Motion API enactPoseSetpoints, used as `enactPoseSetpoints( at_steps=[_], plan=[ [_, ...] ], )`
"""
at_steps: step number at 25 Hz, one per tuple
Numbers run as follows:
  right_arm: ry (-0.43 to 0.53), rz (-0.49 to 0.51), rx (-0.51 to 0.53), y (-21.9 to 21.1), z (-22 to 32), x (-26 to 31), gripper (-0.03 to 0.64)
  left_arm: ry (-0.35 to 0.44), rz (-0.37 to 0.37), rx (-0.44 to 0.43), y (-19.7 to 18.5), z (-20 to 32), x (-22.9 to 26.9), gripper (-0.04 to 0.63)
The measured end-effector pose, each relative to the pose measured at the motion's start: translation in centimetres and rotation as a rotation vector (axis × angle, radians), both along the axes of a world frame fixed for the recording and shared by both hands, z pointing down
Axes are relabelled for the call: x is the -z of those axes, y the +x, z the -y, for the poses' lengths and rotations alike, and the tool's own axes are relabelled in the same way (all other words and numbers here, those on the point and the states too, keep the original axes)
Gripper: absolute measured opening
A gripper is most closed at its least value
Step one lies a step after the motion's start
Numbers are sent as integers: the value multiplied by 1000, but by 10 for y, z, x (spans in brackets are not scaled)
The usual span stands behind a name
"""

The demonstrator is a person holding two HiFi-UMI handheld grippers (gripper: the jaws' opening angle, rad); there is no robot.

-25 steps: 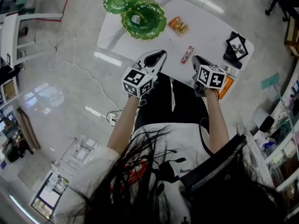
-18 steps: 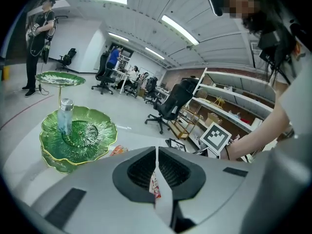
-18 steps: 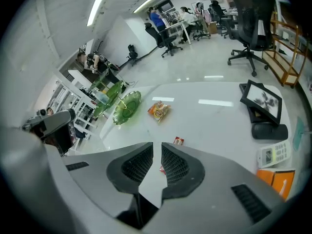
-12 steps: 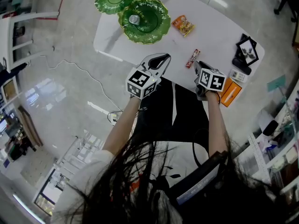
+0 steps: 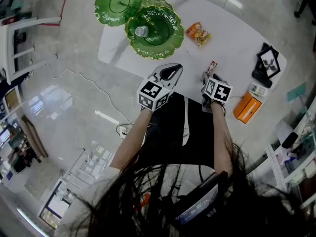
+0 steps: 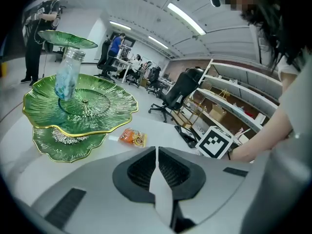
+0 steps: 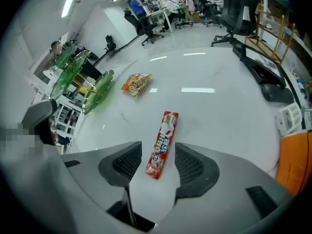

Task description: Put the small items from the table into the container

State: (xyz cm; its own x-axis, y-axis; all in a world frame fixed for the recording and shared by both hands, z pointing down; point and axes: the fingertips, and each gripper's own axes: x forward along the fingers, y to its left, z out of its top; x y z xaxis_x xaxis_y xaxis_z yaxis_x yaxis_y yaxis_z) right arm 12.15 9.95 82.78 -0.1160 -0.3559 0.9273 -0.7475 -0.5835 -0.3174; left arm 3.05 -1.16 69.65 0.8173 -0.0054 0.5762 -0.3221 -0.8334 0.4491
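A red candy stick [image 7: 162, 143] lies flat on the white table [image 7: 219, 111]. My right gripper [image 7: 158, 162] points steeply down over it; its jaws are opening, one on each side of the stick's near end, and neither pad touches it. In the head view the stick [image 5: 212, 66] pokes out beyond the right gripper [image 5: 210, 78]. An orange snack packet [image 5: 198, 34] lies farther back, beside the green tiered dish [image 5: 154, 24]. A clear jar [image 6: 67, 74] stands on the dish. My left gripper [image 6: 156, 152] is shut on nothing, low over the table's near edge.
At the table's right end are a black picture stand [image 5: 270, 61], a small white device [image 5: 258, 89] and an orange box [image 5: 247, 107]. The orange box [image 7: 295, 160] sits close to the right gripper's outer side. Office chairs and shelves stand beyond the table.
Both grippers have come down toward the table. The right one moved onto the candy stick, which now lies between its jaws.
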Motion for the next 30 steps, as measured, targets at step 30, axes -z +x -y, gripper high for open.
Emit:
enactPoseSetpoints(
  at_steps=[30],
  plan=[
    [78, -124, 136, -20, 19, 85, 110, 32, -6, 199, -84, 42, 40, 9]
  ],
)
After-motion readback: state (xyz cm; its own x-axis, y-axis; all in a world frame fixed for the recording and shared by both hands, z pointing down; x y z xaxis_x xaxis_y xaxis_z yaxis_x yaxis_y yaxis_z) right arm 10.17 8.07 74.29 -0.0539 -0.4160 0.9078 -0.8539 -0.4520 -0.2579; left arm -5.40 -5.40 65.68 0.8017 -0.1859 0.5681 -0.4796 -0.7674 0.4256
